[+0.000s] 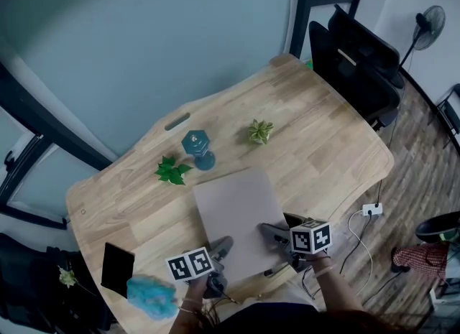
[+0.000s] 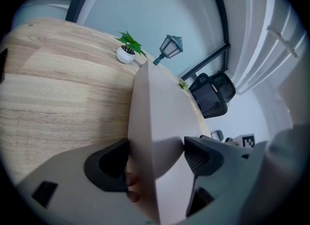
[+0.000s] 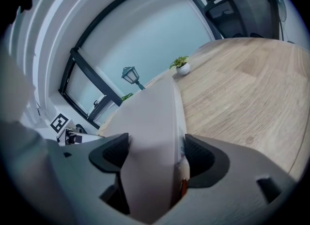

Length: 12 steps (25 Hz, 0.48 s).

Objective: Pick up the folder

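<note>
Slippage is your nearest risk. The left tool [image 2: 156, 157] and the right tool [image 3: 155, 154] each stand wide astride the near edge of the folder [image 1: 236, 210], and neither is pinching it yet. The folder lies at the lower middle of the worktop [image 1: 327, 156]. A shallow or uneven bite could let it twist, gape and spill whatever it holds. Swing its far edge and you could clip the lantern [image 1: 197, 149].

Count two tools and one folder. At lower left are one black slab [image 1: 117, 268] and one blue fluffy thing [image 1: 151, 297]. Beyond are one lantern and two plants: a leafy plant [image 1: 171, 171] left of it and a paler plant [image 1: 260, 131] to its right.
</note>
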Tool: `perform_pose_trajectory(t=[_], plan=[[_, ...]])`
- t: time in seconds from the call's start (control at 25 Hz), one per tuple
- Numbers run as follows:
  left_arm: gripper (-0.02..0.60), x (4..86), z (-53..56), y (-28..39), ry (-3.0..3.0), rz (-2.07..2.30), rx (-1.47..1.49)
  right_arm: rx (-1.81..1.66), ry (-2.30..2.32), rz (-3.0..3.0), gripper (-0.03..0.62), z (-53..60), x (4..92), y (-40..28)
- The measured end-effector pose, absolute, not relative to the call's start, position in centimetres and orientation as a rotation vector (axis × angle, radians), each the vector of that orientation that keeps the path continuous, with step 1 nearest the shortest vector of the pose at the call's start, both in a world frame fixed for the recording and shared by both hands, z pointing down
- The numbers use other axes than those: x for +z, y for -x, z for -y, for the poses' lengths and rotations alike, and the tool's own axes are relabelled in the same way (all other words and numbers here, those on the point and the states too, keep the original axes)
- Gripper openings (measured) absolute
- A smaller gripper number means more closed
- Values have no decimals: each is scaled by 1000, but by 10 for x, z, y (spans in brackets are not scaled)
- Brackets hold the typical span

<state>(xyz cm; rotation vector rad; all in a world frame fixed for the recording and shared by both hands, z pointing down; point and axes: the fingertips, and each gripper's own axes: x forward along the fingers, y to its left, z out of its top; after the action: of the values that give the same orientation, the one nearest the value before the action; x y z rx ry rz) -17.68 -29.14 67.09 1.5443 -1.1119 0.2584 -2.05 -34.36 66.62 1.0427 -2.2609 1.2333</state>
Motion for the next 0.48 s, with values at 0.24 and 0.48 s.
perform_pose_trajectory(t=[0.24,0.48], plan=[[351,657,291,173,-1577,1128,246,1174,-1059,2313,361,343,649,17],[351,642,287,165,-1619,1147,243,1137,-1073,2360,356,337,633,8]])
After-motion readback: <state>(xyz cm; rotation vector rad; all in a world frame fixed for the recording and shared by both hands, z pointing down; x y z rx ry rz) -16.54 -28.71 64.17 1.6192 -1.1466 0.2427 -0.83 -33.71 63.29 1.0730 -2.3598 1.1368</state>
